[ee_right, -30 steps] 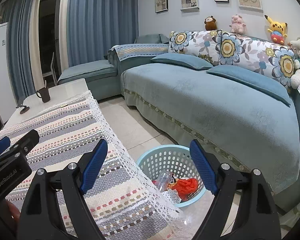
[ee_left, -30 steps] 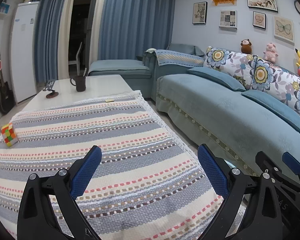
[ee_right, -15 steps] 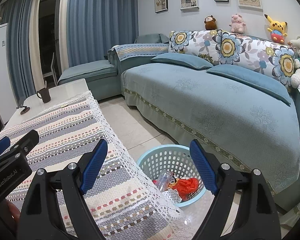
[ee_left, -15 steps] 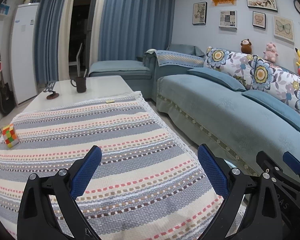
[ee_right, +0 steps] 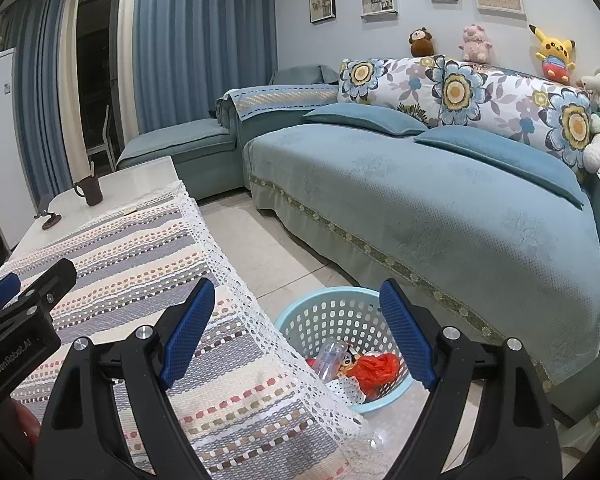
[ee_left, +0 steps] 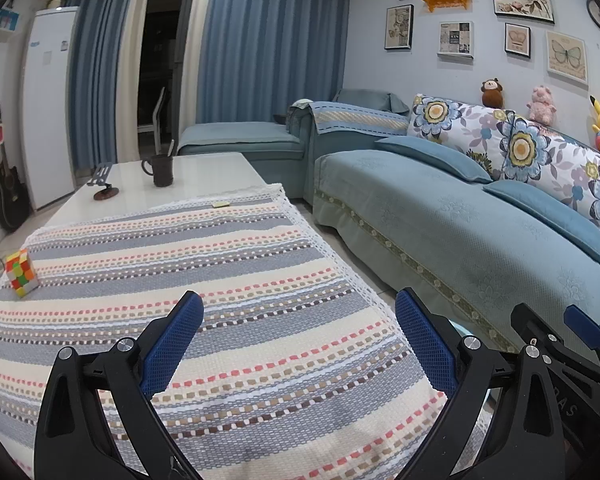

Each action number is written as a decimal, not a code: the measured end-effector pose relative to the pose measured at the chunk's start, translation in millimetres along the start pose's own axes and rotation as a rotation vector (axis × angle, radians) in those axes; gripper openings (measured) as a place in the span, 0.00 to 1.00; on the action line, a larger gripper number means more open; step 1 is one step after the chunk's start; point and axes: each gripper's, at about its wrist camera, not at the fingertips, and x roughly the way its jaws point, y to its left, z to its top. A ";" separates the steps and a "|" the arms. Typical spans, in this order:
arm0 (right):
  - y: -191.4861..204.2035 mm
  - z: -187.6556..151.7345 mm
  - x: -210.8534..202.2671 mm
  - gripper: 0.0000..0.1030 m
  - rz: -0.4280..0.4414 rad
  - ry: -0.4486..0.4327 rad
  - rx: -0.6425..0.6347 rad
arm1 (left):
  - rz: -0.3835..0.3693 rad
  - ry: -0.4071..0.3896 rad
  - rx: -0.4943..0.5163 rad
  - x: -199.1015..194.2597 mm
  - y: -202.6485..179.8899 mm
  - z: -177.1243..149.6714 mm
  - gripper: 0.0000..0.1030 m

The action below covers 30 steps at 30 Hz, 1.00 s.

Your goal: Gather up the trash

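Left gripper: jaws spread wide, holding nothing, above the striped cloth on the worktop.
Right gripper: jaws likewise apart and empty, over the worktop's edge.
Basket: light blue, on the floor between worktop and sofa, seen between the right jaws, below them.
Trash: red wrapper and clear bottle inside the basket.
Cube: far left on the cloth.

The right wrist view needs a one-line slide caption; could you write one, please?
Open right gripper above the striped tablecloth's edge, light blue basket of collected trash on the floor beside the sofa.
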 end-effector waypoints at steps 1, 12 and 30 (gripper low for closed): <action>-0.1 0.1 -0.1 0.78 0.000 0.000 0.001 | 0.000 0.000 0.000 0.1 -0.4 0.9 0.91; -0.6 -1.3 0.0 0.78 -0.001 -0.003 -0.003 | 0.005 -0.006 0.009 -1.4 -0.6 3.2 0.91; -0.1 -1.4 0.3 0.78 0.001 0.000 -0.003 | 0.005 -0.005 0.007 -1.7 0.6 3.2 0.91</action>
